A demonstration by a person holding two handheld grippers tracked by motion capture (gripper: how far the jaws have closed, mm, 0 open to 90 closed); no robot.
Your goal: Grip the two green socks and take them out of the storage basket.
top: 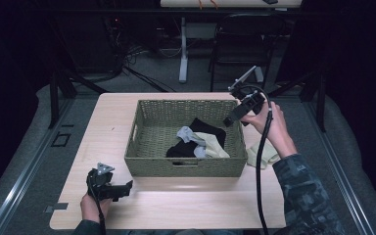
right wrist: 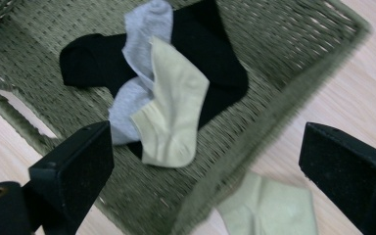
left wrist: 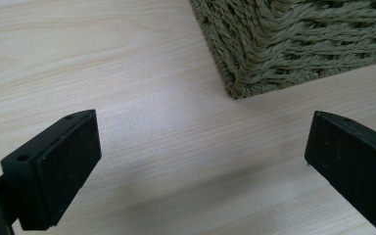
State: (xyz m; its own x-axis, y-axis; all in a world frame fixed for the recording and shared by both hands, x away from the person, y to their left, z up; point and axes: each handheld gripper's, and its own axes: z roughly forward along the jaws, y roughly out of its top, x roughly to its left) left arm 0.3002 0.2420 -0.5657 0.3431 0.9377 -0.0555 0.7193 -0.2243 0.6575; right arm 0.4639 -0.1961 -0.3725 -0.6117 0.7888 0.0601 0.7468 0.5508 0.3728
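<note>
Right tool [top: 236, 116] hangs over the basket [top: 186, 168] rim, jaws spread, nothing pinched. 1 pale sock [right wrist: 269, 210] lies outside on the worktop [top: 176, 205]; a sloppy reach could shove it off. Left tool [top: 122, 188] spread too.

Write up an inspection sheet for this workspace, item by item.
Surface: light wooden table, bare around the basket.
Job's things: woven basket holds black socks, a grey sock and a pale yellow sock; a second pale yellow sock lies on the table at its right.
Clutter: nothing seen.
Grippers: left gripper open, resting low by the basket's near left corner; right gripper open and nothing between its fingers, held above the basket's right edge.
Cables: black cable trails from the right gripper.
Surroundings: dark room, chair and table leg behind.
</note>
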